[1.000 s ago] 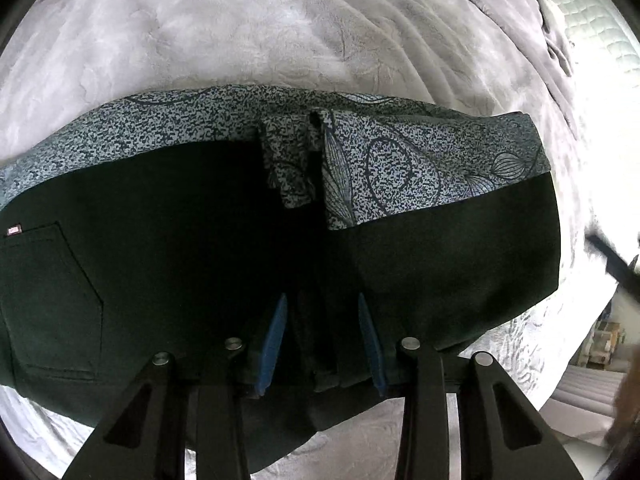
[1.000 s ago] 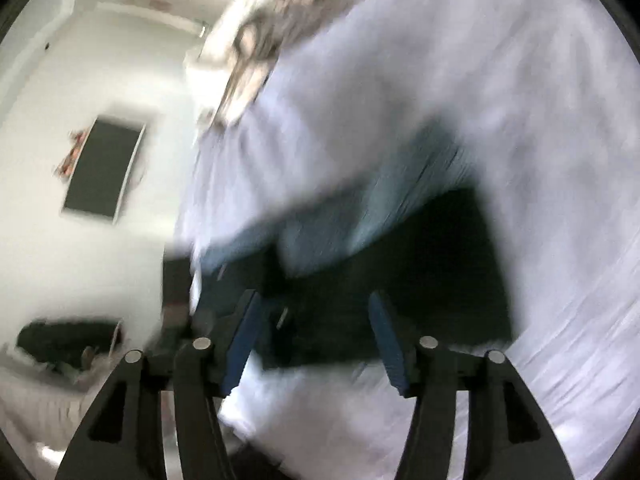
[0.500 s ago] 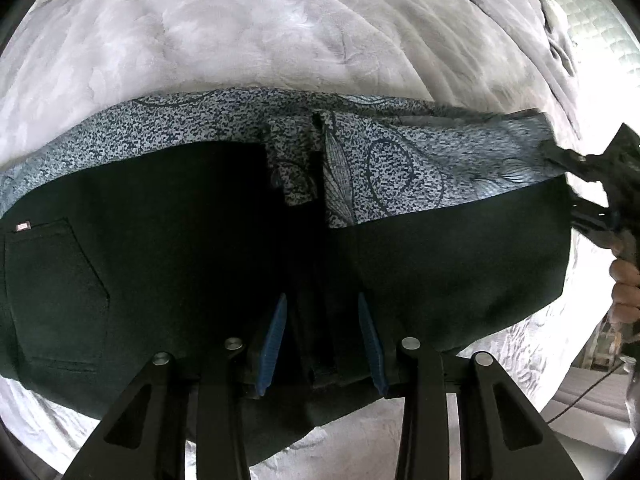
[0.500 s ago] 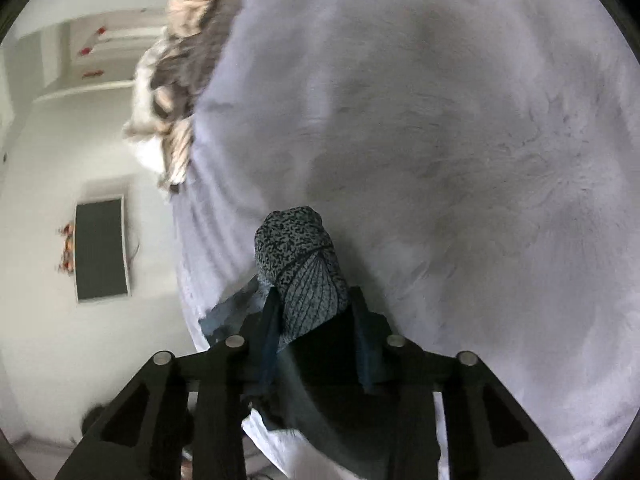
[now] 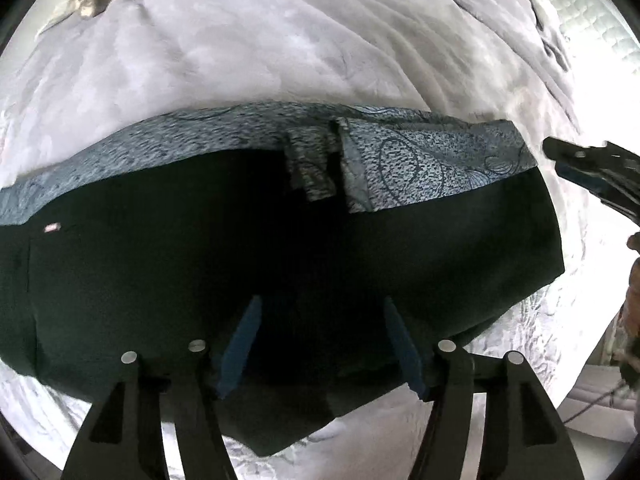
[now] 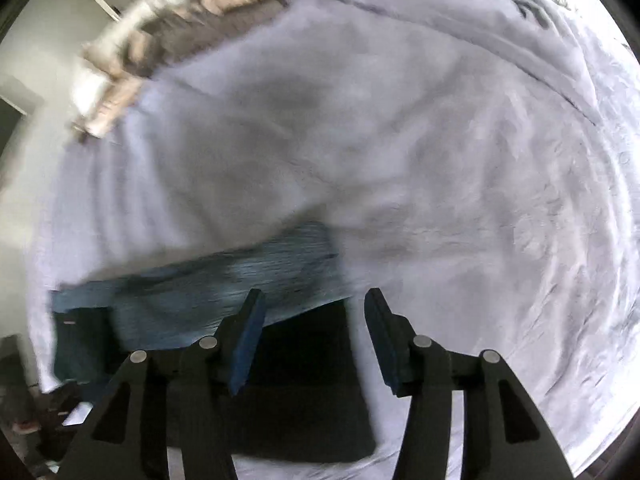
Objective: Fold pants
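Note:
Black pants (image 5: 168,272) with a blue-grey patterned lining band (image 5: 420,160) lie folded flat on a pale grey bed cover (image 5: 240,40). My left gripper (image 5: 320,340) is open, its blue pads over the near edge of the black cloth, holding nothing. My right gripper (image 6: 312,336) is open and empty, just above the right end of the pants (image 6: 304,392). It also shows in the left wrist view (image 5: 592,176), at the right, clear of the pants' corner. The right wrist view is blurred.
A striped beige and grey bundle of cloth (image 6: 132,52) lies at the far edge of the bed. A white quilted mattress edge (image 5: 580,8) shows at the far right. A white wall (image 6: 40,40) stands at left.
My right gripper has let go of the patterned corner it was shut on and has drawn back from it. My left gripper has opened wider. The pants lie still.

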{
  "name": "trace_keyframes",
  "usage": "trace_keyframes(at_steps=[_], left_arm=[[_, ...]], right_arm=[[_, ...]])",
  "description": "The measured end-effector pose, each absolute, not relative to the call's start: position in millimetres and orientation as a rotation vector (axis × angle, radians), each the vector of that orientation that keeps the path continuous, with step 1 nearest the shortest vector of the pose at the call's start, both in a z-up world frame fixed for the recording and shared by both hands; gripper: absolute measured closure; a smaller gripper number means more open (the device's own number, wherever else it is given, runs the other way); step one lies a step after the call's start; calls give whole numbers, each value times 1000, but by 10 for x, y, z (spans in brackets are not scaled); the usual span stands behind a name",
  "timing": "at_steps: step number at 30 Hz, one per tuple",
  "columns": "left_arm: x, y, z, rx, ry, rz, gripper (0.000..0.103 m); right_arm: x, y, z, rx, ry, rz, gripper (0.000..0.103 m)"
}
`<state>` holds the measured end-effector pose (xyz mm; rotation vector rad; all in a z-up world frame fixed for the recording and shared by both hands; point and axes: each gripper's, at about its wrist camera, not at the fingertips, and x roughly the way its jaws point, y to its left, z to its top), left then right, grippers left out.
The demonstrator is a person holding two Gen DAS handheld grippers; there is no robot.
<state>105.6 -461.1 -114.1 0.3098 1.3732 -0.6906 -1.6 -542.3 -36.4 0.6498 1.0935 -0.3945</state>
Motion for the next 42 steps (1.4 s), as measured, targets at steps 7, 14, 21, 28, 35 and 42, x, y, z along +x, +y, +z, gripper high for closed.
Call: trace_keyframes(at_steps=[7,14,21,28,35,42], left_arm=[[990,-4390,-1091,306,1367,-622,38],[1027,-3958,-1071,249,1380,-558,38],[1083,-3699,-1068,219,1381,-535,38],[1038,-3579,-983,243,1371,-532,38],[1161,-4114,-808,217,1329,-626,27],[1037,-4694,-1300,383,1387,-618,20]], right_arm=[[627,-4360,-412,618,1170,-123,45],[1015,-3875,-771,434,1257,-213,91],[993,-3906,-851,634,1251,-120,101],[863,-3872,-763,805,1200,-28,98],[357,-4432,-461,738,1176,-246,66],[-96,-4730,-768,736,1268,-379,67]])
